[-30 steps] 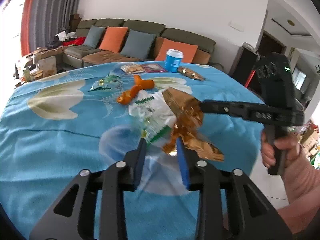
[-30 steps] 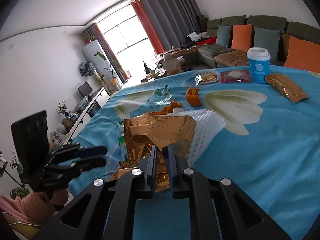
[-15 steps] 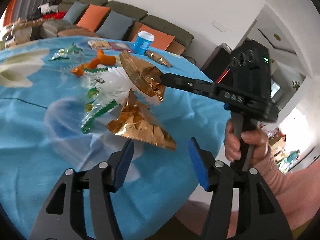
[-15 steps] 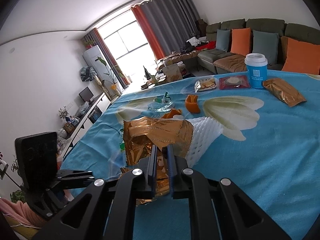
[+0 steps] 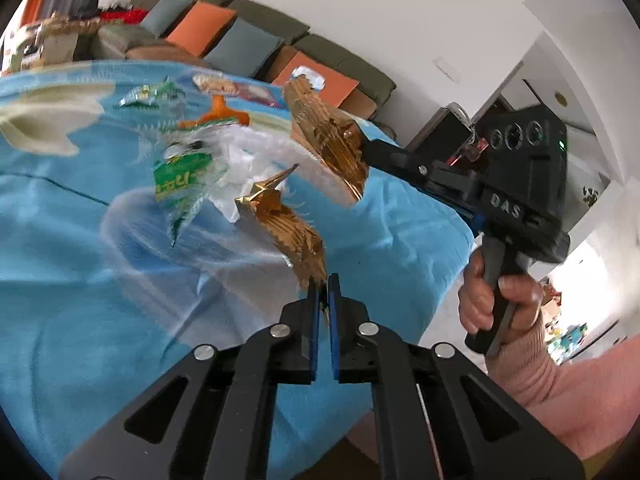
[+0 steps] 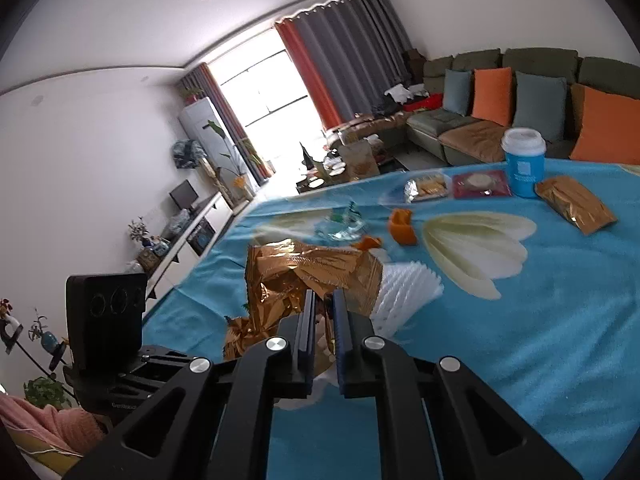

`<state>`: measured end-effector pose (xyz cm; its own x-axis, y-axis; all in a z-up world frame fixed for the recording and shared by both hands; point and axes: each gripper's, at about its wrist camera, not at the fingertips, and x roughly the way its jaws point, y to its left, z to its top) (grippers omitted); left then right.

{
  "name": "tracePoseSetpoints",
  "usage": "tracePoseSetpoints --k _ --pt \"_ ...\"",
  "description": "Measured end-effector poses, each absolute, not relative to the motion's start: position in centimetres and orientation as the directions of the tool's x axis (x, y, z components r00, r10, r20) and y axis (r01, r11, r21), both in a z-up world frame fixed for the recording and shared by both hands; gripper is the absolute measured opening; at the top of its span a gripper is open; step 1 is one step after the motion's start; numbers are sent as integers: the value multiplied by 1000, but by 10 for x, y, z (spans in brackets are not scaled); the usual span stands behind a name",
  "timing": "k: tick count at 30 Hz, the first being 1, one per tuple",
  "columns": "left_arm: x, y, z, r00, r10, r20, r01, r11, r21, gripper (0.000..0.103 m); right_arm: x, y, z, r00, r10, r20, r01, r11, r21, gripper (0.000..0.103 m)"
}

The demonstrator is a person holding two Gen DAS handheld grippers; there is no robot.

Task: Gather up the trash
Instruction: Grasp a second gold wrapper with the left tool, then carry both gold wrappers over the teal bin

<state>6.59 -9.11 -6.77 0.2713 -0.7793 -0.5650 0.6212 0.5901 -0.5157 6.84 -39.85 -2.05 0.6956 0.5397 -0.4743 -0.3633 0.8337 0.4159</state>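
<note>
My left gripper (image 5: 323,285) is shut on the corner of a crumpled gold wrapper (image 5: 290,224) near the front edge of the blue table. My right gripper (image 6: 323,300) is shut on a second gold wrapper (image 6: 312,268), held above the table; it also shows in the left wrist view (image 5: 328,144) at the tip of the right gripper's fingers. A green and clear wrapper (image 5: 180,176) and white foam netting (image 6: 404,288) lie on the cloth beside them.
Orange peel (image 6: 402,226), a clear green wrapper (image 6: 344,224), a gold snack pack (image 6: 574,202), a blue cup (image 6: 524,162) and two snack packets (image 6: 426,188) lie further back on the blue tablecloth (image 6: 540,340). A sofa (image 6: 500,96) stands behind.
My left gripper, open half a second ago, has closed on the lower gold wrapper's corner. The right gripper has kept its hold on the upper gold wrapper and lifted slightly.
</note>
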Motion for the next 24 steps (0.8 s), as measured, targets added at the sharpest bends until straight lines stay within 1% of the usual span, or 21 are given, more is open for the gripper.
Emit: tracePoseSetpoints --k 7,10,20,24 --pt "38 -63 -46 340 -762 -551 662 610 -435 5 65 -386 -3 685 592 -425 -424 798 428 7" --pt "31 -47 -41 367 -756 -542 651 625 -430 4 65 -375 4 673 618 -407 -457 780 428 7" --pt "12 13 -29 502 -691 -520 567 717 -406 3 79 -330 3 595 704 -388 -537 708 460 7" --pt "10 36 -29 541 -660 -520 521 749 -409 2 88 -308 -2 557 729 -398 -560 683 469 7"
